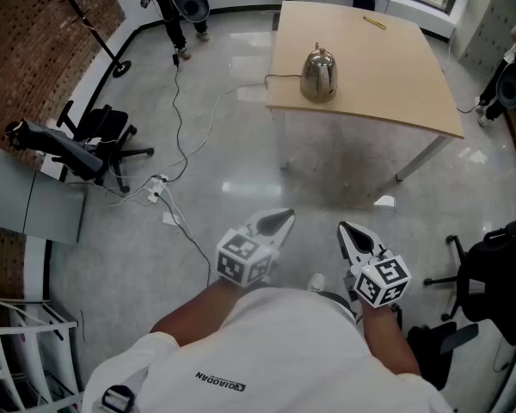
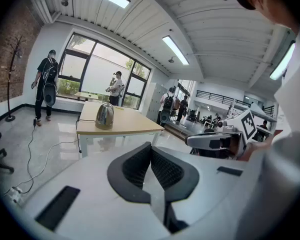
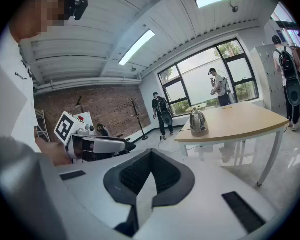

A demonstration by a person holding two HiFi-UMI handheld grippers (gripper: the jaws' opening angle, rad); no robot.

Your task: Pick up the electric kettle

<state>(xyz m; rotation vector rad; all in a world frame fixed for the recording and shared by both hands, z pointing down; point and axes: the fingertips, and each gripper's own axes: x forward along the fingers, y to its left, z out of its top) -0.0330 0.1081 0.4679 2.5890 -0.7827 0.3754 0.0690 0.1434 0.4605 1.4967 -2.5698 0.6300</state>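
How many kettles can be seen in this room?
1. The electric kettle stands on the wooden table, close to its nearest edge in the head view; others may be hidden outside the views.

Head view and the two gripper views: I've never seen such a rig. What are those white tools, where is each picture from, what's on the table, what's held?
No robot: a person holds a two-jaw gripper in each hand. The head view looks down from their head at the left gripper and right gripper; the marker cubes are part of them. Each gripper view looks along its own jaws. Both are shut, holding nothing. The electric kettle stands on the table, far ahead, untouched.
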